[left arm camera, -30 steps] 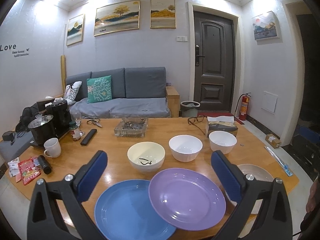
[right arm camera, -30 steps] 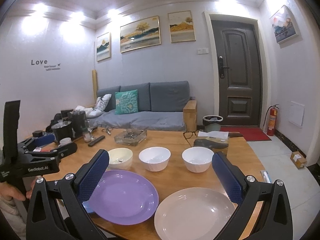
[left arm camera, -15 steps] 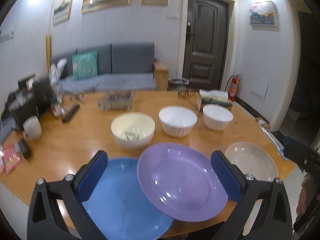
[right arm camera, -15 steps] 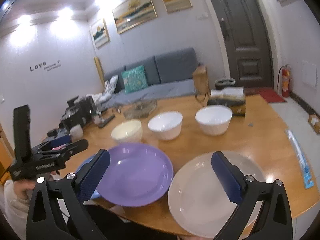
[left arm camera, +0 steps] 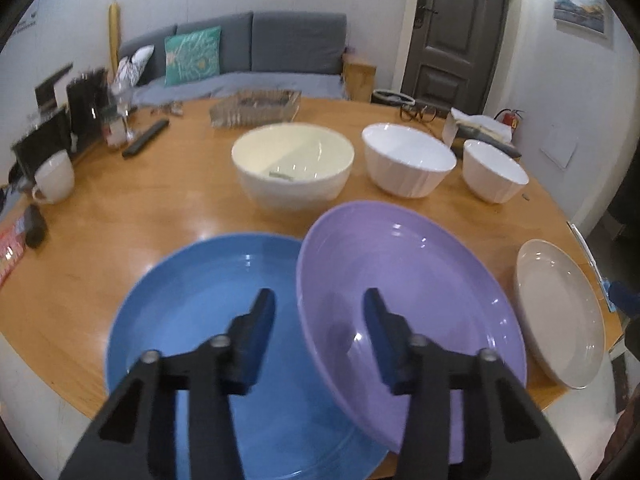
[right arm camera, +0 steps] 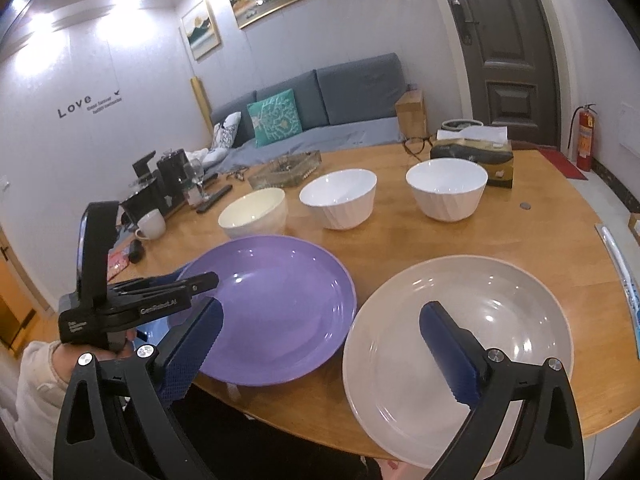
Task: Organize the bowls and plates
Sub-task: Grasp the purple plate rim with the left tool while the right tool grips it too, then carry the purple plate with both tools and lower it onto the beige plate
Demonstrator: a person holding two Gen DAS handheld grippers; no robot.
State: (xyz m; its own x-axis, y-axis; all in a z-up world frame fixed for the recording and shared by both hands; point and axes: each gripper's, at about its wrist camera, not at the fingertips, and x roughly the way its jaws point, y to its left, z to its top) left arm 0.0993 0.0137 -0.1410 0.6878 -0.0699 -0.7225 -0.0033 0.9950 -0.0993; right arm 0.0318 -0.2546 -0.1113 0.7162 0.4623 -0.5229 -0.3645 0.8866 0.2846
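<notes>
Three bowls (left arm camera: pixel 293 171) stand in a row behind three plates (left arm camera: pixel 408 300).

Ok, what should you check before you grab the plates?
1. Left gripper lined up with purple plate: ok, its rim shows between the fingers.
2. Left grip made: not ok; jaws have just been closing, pads not yet pressing.
3. Purple plate flat: not ok, it leans on the blue plate.
4. Right gripper ready: ok; open, jaws have just been closing slightly, beige plate rim between them.
5. Cream bowl clear of purple plate: cannot tell.
</notes>
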